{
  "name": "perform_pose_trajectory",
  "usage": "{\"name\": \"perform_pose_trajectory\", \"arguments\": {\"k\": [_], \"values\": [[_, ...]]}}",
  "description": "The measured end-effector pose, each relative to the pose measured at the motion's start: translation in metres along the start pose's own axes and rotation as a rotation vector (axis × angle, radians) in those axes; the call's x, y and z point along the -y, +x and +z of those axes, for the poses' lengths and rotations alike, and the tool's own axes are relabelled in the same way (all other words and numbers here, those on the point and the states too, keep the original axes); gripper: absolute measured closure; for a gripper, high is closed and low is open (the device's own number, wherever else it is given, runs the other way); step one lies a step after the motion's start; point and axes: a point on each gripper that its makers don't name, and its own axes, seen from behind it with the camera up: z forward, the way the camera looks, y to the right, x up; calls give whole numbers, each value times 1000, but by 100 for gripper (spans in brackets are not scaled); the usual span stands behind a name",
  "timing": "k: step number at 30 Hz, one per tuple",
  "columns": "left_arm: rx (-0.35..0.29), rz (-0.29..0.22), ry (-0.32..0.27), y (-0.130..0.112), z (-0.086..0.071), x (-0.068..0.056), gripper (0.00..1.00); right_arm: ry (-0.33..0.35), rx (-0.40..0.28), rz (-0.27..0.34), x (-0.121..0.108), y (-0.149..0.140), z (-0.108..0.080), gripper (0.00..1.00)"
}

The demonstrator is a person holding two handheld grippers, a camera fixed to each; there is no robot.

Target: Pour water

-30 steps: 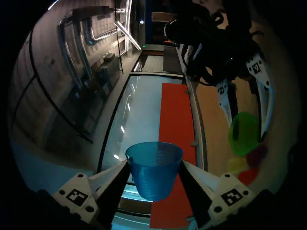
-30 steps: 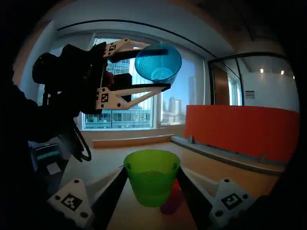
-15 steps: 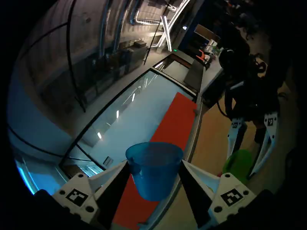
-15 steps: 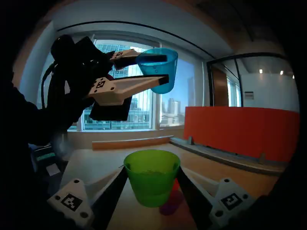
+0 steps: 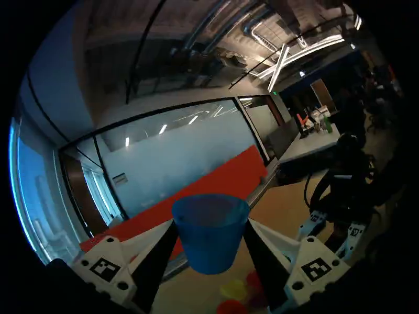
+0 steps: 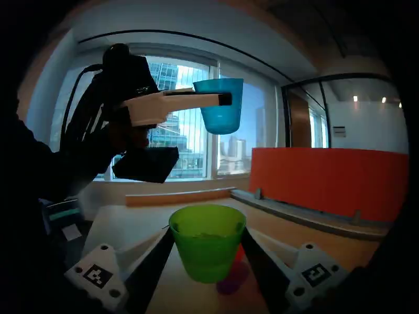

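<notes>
My left gripper (image 5: 209, 246) is shut on a blue cup (image 5: 210, 233), held upright in the left gripper view. In the right gripper view that blue cup (image 6: 220, 106) hangs level in the air above and slightly behind the green cup, held by the left gripper (image 6: 212, 99) and a person's dark-sleeved arm. My right gripper (image 6: 207, 251) is shut on a translucent green cup (image 6: 207, 240), upright just above the wooden table (image 6: 293, 230). The right gripper's white fingers (image 5: 309, 227) show low at the right in the left gripper view.
An orange partition (image 6: 335, 178) runs along the table's far right side. Large windows (image 6: 178, 141) stand behind. Round coloured coasters (image 5: 235, 290) lie on the table below the cups, with a red and purple one (image 6: 235, 269) under the green cup.
The left gripper has rotated the blue cup from a tipped, mouth-forward pose back to upright and level. The green cup and the right gripper have stayed in place.
</notes>
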Motion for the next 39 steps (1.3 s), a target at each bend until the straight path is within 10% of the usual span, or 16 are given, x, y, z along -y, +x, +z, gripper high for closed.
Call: {"name": "perform_pose_trajectory", "arguments": {"k": [12,39], "values": [[-10,-311,-49,-8,9,6,17,-4,-3,3,0,2,-3,11],[64,-354,-10,-66,-14,6,17,-53,48,3,-14,-8,-34,11]]}}
